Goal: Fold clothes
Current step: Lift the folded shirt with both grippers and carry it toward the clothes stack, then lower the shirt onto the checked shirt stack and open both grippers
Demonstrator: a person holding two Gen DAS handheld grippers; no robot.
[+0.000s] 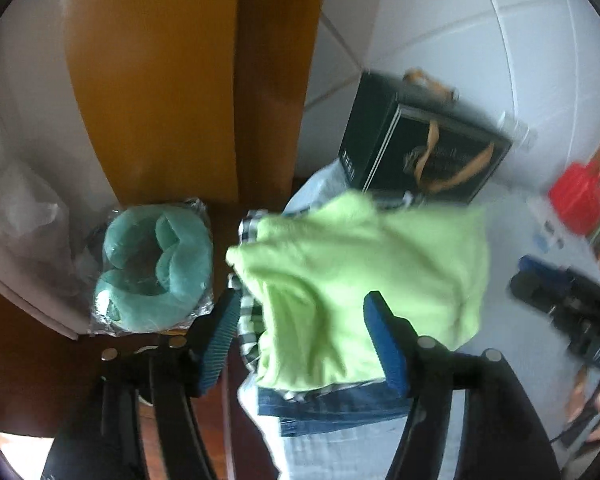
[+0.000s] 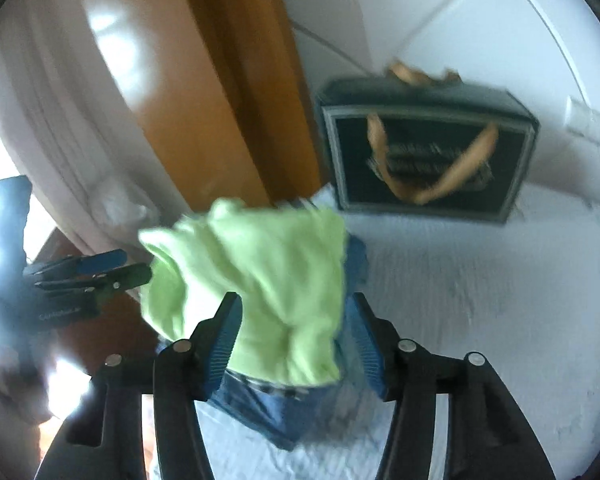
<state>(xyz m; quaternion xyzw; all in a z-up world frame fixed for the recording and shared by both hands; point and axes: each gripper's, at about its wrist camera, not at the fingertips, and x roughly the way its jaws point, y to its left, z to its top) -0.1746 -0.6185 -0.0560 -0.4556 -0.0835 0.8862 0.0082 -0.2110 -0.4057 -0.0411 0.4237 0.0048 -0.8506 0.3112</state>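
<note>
1. On top of a small pile of clothes sits a light green cloth (image 1: pixel 356 280). The pile rests at the edge of a white bed (image 2: pixel 480 320).
2. Under the green cloth lie blue jeans (image 1: pixel 332 404) and a bit of black and white checked cloth (image 1: pixel 247 320). All three look stacked, one on the other.
3. Both grippers point at the pile from the near side. The green cloth lies straight ahead of each one.
4. The left gripper (image 1: pixel 304 344) is spread wide. Its blue pads stand on each side of the green cloth, and I see a gap at each pad, so it is not pinching.
5. The right gripper (image 2: pixel 294 344) is spread wide too. The green cloth bulges up between its pads. The picture is blurry, so I cannot tell if a pad just touches the cloth.
6. The right wrist view shows the left gripper at the left end of the green cloth, just beside it. So the two grippers sit at the two ends of the cloth.
7. The green cloth runs longer from left to right than from front to back.
8. The cloth looks bunched and puffy, not flat. This could be a fold half done, or a folded cloth just dropped on the pile. I cannot tell which.
9. A black box (image 2: pixel 428 152) stands behind the pile, well apart from both grippers.
</note>
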